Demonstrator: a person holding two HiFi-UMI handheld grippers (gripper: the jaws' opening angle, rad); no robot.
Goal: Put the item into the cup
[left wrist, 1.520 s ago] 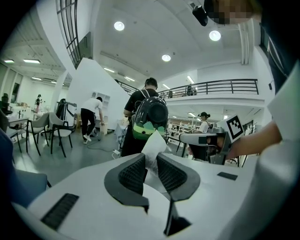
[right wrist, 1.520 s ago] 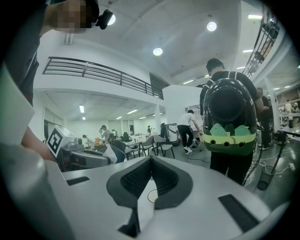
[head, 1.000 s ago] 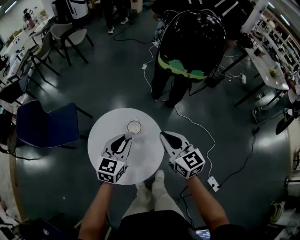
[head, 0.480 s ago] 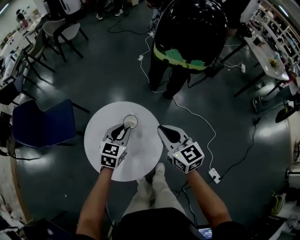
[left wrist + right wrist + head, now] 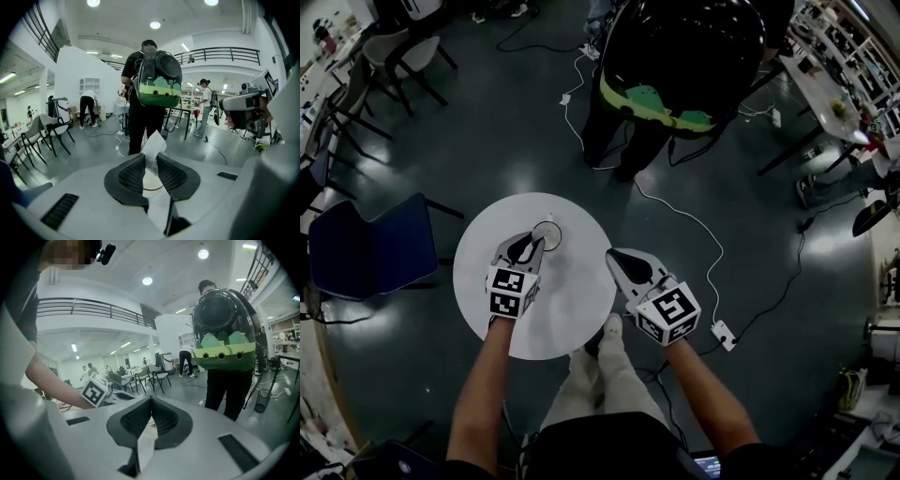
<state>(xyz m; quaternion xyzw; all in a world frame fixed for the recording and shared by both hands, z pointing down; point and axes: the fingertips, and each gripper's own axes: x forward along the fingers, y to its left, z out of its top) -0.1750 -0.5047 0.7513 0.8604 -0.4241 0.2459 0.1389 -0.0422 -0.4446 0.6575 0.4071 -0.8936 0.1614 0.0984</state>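
A white paper cup stands on the round white table, near its far side. My left gripper is at the cup's near rim, shut on a crumpled white tissue that sticks up between its pads. In the left gripper view the left gripper hangs just over the cup's rim. My right gripper hovers at the table's right edge, apart from the cup. In its own view the right gripper has its jaws together with nothing between them.
A person wearing a black dome backpack with a green band stands just beyond the table. A blue chair is to the left. A white cable runs to a power strip on the dark floor at the right.
The left gripper has moved forward with the tissue, from short of the cup to its rim. The right gripper has kept its place beside the table's right edge.
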